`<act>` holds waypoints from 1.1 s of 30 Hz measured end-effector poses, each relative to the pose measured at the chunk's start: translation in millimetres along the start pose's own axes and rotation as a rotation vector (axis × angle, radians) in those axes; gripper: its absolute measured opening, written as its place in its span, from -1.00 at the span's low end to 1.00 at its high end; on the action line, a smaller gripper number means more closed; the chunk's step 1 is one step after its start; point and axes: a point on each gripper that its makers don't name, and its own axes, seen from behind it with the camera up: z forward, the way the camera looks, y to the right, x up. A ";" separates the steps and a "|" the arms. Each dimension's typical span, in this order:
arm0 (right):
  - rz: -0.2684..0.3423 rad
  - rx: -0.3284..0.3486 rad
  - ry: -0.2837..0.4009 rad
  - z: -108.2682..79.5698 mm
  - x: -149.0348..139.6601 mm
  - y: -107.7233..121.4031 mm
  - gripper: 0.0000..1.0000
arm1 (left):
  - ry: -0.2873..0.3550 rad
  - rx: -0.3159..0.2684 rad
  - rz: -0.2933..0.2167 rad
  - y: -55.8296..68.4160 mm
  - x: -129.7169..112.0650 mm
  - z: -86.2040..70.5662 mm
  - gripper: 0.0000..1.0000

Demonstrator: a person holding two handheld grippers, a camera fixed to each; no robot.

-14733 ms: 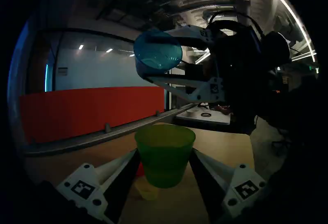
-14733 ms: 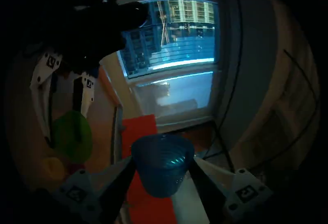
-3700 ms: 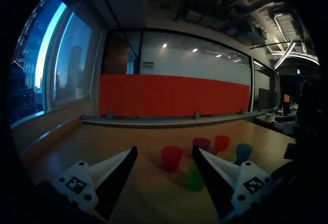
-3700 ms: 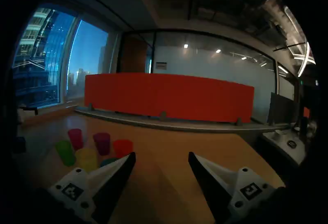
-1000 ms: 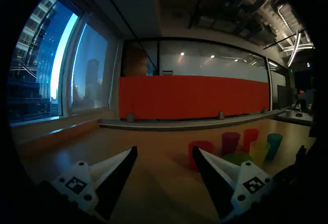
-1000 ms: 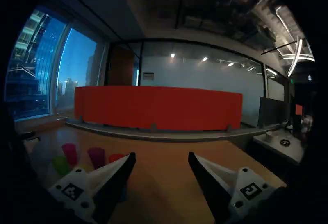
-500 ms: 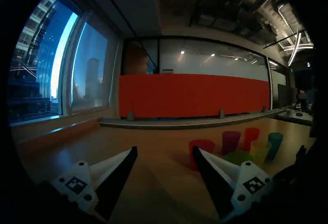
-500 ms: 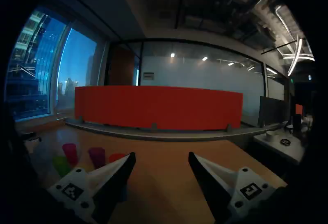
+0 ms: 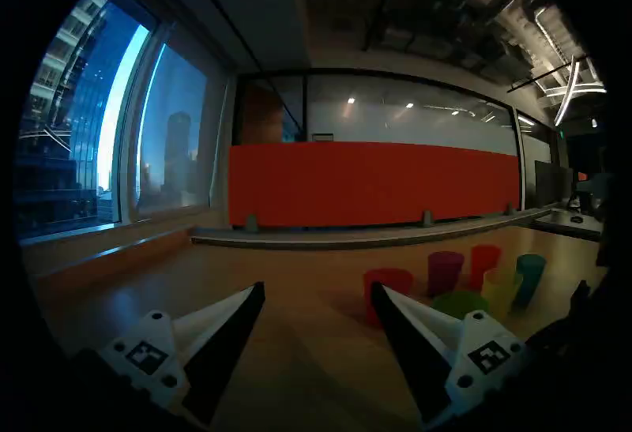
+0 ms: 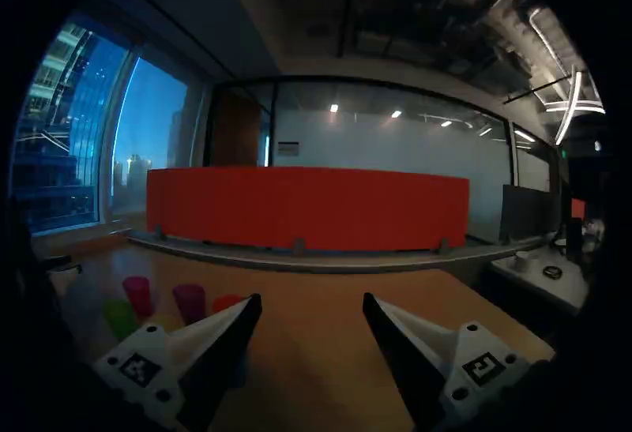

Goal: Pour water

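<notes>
Left gripper point(image 9: 316, 294): fingers apart, nothing between them. Right gripper point(image 10: 310, 299): also apart and empty.

The cups point(image 9: 445, 270) stand grouped on the wooden table point(image 9: 300, 274), ahead and to the right of the left gripper. The red cup point(image 9: 385, 283) is just past its right finger. From the right gripper the group lies to the left, the pink cup point(image 10: 139, 294) beyond its left finger.

All cups are upright, mouths up, long axes vertical. Judgement: the left gripper is nearer and needs a rightward shift and a level side approach.
</notes>
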 end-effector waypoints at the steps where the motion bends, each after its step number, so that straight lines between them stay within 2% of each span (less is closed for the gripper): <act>1: 0.000 0.003 0.004 -0.2 0.1 0.2 0.99 | 0.000 0.000 0.000 -0.1 0.0 0.0 0.99; 8: -0.014 0.013 0.034 0.8 -1.0 3.8 0.99 | 0.000 0.000 0.000 -0.4 -0.4 -0.4 0.99; 17: -0.021 0.029 0.058 10.5 -9.6 -2.2 0.99 | 0.000 0.000 0.001 0.5 -0.6 -0.6 0.99; 26: 0.005 -0.022 0.060 28.6 -16.2 2.1 0.99 | 0.001 0.000 0.001 0.6 -1.2 0.1 0.99; 33: 0.021 -0.054 0.058 34.0 -30.4 7.0 1.00 | 0.001 0.001 0.001 0.6 -1.3 -0.1 0.99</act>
